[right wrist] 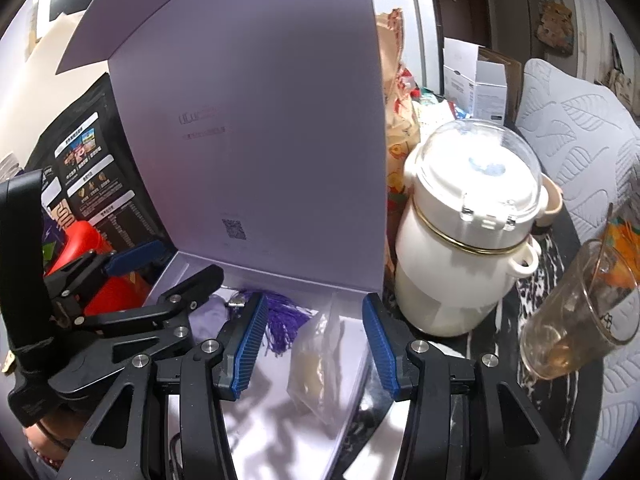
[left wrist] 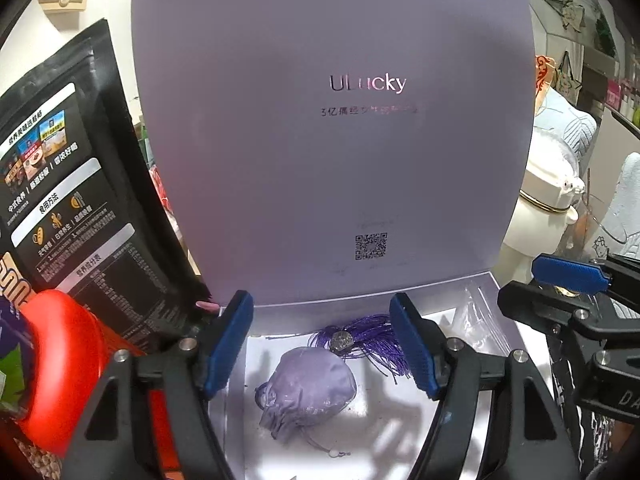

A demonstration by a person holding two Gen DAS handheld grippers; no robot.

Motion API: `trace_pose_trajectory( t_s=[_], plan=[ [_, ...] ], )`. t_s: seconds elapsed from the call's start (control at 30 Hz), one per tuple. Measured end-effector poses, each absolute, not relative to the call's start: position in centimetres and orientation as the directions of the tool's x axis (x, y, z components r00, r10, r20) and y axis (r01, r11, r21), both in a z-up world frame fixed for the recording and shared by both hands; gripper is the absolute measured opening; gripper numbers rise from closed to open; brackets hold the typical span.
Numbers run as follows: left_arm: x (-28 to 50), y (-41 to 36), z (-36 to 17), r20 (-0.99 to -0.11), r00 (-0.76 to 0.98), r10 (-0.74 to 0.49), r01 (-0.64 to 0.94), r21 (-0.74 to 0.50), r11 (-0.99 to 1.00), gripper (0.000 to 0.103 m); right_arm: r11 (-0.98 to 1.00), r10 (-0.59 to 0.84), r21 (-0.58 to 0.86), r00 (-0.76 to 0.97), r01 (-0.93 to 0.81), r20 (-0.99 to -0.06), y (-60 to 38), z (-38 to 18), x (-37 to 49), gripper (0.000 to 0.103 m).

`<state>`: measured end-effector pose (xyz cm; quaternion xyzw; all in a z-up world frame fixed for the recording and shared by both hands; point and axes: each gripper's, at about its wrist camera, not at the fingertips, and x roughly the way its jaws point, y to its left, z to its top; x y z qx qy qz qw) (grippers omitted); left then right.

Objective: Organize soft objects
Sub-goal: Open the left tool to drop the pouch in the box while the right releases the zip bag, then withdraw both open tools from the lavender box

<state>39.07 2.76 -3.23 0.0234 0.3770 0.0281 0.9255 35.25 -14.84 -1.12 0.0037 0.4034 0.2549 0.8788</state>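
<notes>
Lying between left tool (left wrist: 322, 344) fingers, lilac pouch (left wrist: 308, 392), untouched

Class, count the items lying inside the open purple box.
3: a pouch at the middle, a tassel behind it, and a clear bag on the right. The claws may hide others.

Open box hemmed in on three sides

Ahead of both sets of jaws the upright lid (left wrist: 332, 140) blocks passage; the black food bag (left wrist: 80, 184) and red bottle (left wrist: 68, 360) crowd the left, the white pot (right wrist: 472, 240) and glass cup (right wrist: 576, 316) the right. Room remains above the box floor (left wrist: 384, 420), around the lilac pouch (left wrist: 310, 390), tassel (left wrist: 360, 340) and plastic bag (right wrist: 320, 364).
</notes>
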Motion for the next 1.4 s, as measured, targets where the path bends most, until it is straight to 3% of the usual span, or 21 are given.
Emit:
trace_pose_trajectory(
  t_s=[0.43, 0.9, 1.1, 1.33, 1.4],
  plan=[
    [36.3, 1.8, 1.5, -0.664, 0.744, 0.066, -0.037, 0.058, 0.998, 0.07, 0.865, 0.464, 0.212, 0.564, -0.455, -0.683, -15.4, 0.7, 34.2, 0.049],
    [30.7, 1.6, 8.6, -0.563, 0.824, 0.068, -0.048, 0.051, 0.998, 0.07, 0.867, 0.463, 0.149, 0.659, -0.476, -0.593, -16.3, 8.3, 28.5, 0.05],
    [28.0, 1.6, 10.6, -0.517, 0.854, 0.062, -0.045, 0.046, 0.998, 0.07, 0.882, 0.446, 0.122, 0.722, -0.456, -0.528, -17.4, 11.6, 25.2, 0.059],
    [24.4, 1.4, 12.7, -0.478, 0.877, 0.046, -0.028, 0.045, 0.999, 0.07, 0.894, 0.427, 0.093, 0.769, -0.438, -0.475, -18.3, 14.5, 21.3, 0.078],
    [23.5, 1.5, 13.1, -0.472, 0.881, 0.045, -0.028, 0.043, 0.999, 0.071, 0.899, 0.417, 0.083, 0.785, -0.43, -0.458, -18.6, 15.1, 20.1, 0.08]
  ],
)
